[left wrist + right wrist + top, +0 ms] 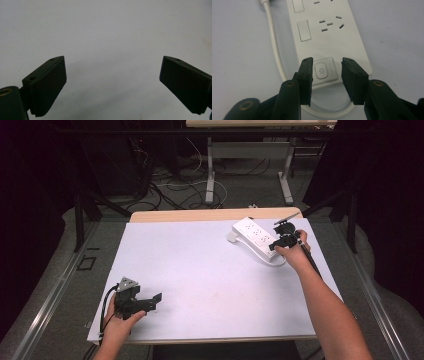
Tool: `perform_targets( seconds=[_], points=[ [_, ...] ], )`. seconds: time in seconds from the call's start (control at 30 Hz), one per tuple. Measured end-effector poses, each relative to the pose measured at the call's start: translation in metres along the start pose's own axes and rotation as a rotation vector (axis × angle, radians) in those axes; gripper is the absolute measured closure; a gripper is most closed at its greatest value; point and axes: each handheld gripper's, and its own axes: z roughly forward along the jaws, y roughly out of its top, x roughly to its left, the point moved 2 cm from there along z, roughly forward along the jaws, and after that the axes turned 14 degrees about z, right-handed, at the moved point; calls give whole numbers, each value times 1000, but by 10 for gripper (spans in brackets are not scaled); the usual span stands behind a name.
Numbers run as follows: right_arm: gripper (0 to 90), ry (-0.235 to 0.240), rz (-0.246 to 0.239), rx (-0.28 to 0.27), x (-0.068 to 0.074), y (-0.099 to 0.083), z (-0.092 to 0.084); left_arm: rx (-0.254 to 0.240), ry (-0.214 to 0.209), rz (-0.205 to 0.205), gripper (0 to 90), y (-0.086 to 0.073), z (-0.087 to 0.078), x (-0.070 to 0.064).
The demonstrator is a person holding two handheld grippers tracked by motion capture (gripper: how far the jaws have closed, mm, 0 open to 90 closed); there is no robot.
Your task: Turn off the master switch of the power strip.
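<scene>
A white power strip (252, 236) lies at the far right of the white table top (200, 265). In the right gripper view the power strip (329, 30) runs away from the camera, with its round power button (321, 70) at the near end. My right gripper (327, 67) hovers over that end, its jaws open and standing either side of the button, pressing on nothing. From the high view the right gripper (278, 240) sits at the strip's right end. My left gripper (156, 300) rests near the front left corner, and its jaws (112, 72) stand wide open over bare table.
The strip's white cable (274, 45) curves along its left side and loops under the jaws. Its plug (231, 237) lies by the strip's far left end. Beyond the table's far edge are desk legs (210, 175) and loose cables on the floor.
</scene>
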Motion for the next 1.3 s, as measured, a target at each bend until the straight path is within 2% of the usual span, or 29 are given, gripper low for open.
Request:
perform_targets(
  seconds=[0.07, 0.17, 0.33, 0.43, 0.5, 0.6, 0.63, 0.83, 0.87, 0.9, 0.93, 1.0, 1.07, 1.13, 1.2, 1.23, 1.3],
  points=[
    [529, 13, -4, -7, -2, 1, -1, 0, 0, -1, 72, 0, 0, 0],
    [522, 3, 9, -8, -1, 1, -1, 0, 0, -2, 71, 0, 0, 0],
    [498, 17, -3, -5, -4, 1, -4, 14, -8, 7, 72, 1, 1, 1],
    [480, 8, -1, 1, -4, -1, -5, 6, -7, 2, 72, 1, 3, 0],
    [461, 18, -8, 5, -4, -2, -5, 4, -8, -3, 72, 2, 3, 0],
    [446, 6, 16, 6, -4, -3, -8, -1, -9, -10, 72, 1, 4, 0],
    [442, 8, 11, 2, -5, -3, -10, 15, -20, -5, 72, 2, 2, 1],
    [403, -20, -11, -37, -5, -6, -19, 1, -7, -8, 71, 2, 3, 0],
    [398, -23, -7, -40, -4, -6, -20, 6, -6, 3, 72, 2, 3, 0],
    [384, -16, 9, -41, -3, -7, -22, 5, -5, 4, 72, 2, 3, 0],
    [372, 5, -1, -47, -3, -7, -23, 24, -19, 13, 72, 2, 1, 1],
    [367, 4, -9, -57, -2, -8, -26, 23, -18, 12, 72, 2, 1, 1],
    [351, 13, 1, -60, 0, -9, -29, 1, -5, -2, 72, 2, 2, -1],
    [299, 30, -16, -56, 1, -10, -32, -2, -3, -3, 72, 2, 2, -1],
    [239, 27, -9, -71, 3, -11, -34, -3, -3, -2, 72, 2, 2, -1],
    [208, 42, -15, -68, 4, -12, -35, -2, -2, -2, 71, 2, 2, -1],
    [166, 36, -17, -79, 5, -13, -38, -1, -2, -2, 72, 2, 2, -1]
  ],
)
